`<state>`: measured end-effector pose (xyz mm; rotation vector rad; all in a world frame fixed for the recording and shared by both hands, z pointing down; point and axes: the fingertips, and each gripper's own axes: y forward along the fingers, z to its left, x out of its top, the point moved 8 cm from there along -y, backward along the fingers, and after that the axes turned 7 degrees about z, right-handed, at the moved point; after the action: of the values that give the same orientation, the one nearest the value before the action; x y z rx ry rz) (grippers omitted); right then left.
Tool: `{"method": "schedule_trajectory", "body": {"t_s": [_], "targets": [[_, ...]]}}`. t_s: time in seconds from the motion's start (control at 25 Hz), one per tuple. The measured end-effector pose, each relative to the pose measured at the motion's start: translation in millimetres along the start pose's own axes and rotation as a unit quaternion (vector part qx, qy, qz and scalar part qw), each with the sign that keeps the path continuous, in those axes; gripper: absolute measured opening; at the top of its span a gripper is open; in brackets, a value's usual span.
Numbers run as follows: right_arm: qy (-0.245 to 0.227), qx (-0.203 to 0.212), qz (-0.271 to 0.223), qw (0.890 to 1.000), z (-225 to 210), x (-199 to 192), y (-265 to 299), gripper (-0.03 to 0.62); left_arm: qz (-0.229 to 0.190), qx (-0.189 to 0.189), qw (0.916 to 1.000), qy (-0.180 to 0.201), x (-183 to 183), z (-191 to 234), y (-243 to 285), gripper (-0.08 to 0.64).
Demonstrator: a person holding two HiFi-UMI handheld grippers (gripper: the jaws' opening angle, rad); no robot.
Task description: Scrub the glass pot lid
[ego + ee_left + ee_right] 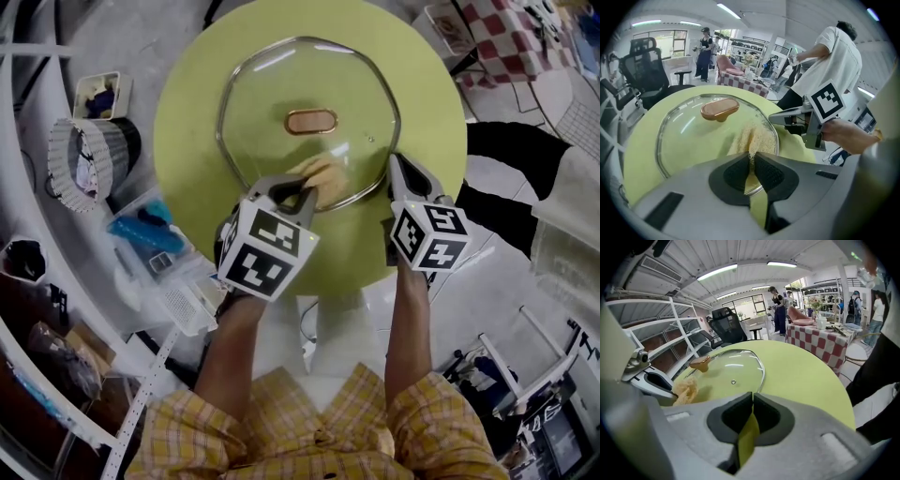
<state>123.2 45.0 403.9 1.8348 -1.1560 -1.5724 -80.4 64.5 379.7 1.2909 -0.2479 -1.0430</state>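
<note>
Glass lid (281,94) on table (187,122); left fingers (736,174) pinch a scrubber (754,138), right fingers (766,416) closed empty.

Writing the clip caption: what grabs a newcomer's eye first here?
A big clear glass pot lid with a copper-coloured oval knob lies in the middle of the round yellow-green table. At its near rim the left gripper is shut on a fluffy pale-yellow scrubbing cloth resting on the glass. The right gripper, shut and empty, sits at the rim's right side.

No readable text, labels, brands, numbers or signs anywhere
</note>
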Motion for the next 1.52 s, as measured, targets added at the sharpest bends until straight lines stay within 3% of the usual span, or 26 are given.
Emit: {"method": "schedule_trajectory", "body": {"t_s": [0.72,1.52], "targets": [[-0.004,-0.001,0.0,1.0,-0.5,1.0,-0.2,0.008,-0.033,0.0,0.9978,-0.058,-10.1,11.5,-10.1,0.034],[-0.008,-0.01,0.0,1.0,2.6,0.3,1.7,0.008,-0.052,0.012,0.9957,-0.075,-22.9,31.4,-17.9,0.034]]}}
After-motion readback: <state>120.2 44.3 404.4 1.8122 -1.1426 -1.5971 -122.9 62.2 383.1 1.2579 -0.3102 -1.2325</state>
